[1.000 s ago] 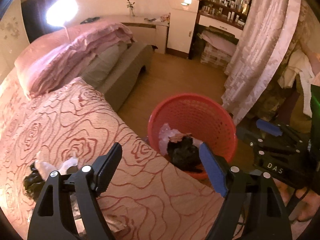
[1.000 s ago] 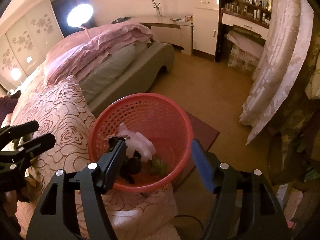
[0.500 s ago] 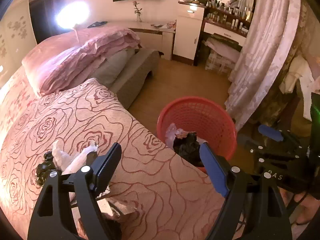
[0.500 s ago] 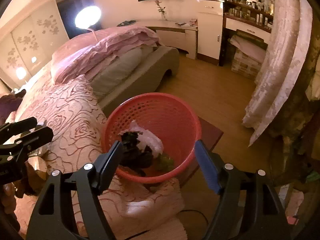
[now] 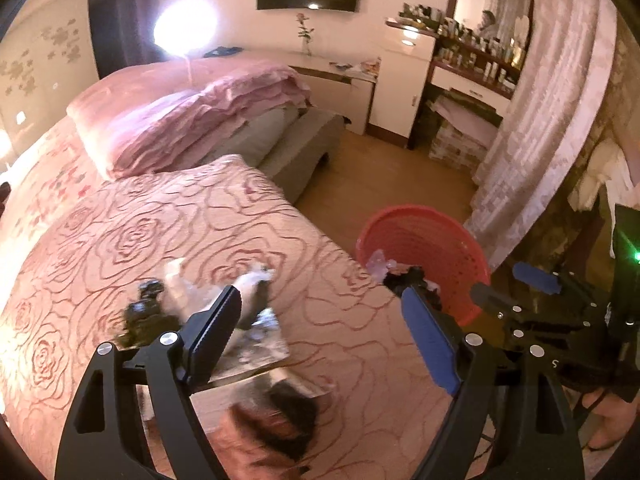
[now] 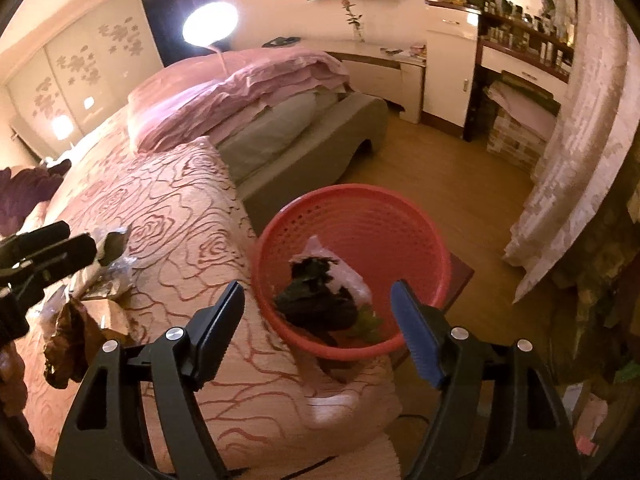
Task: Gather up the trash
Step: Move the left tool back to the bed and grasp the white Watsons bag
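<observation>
Trash (image 5: 224, 316) lies scattered on the rose-patterned bedspread (image 5: 120, 240) in the left wrist view, at the lower middle of the frame: a dark crumpled piece, white tissue-like scraps and a silvery wrapper, all blurred. The left gripper (image 5: 320, 328) has its jaws spread wide and holds nothing; the black left finger overlaps the right edge of the pile, and most of the trash sits just left of the gap between the jaws. More blurred brown and dark litter (image 5: 280, 420) lies at the bottom centre between the finger bases. A red mesh basket (image 5: 440, 240) stands right of centre, off the bed's edge, with scraps showing inside. The right gripper (image 5: 516, 284) appears at the right edge, beside the basket

In the right wrist view, the red mesh basket (image 6: 360, 216) fills the centre, holding a black crumpled lump (image 6: 316, 296), pale plastic and something green. The right gripper (image 6: 320, 320) is wide open and empty, framing the basket's near rim. At the left edge, the left gripper (image 6: 60, 252) sits over the trash (image 6: 104, 276) on the bedspread (image 6: 172, 208), with a brown crumpled piece (image 6: 68, 344) below it
</observation>
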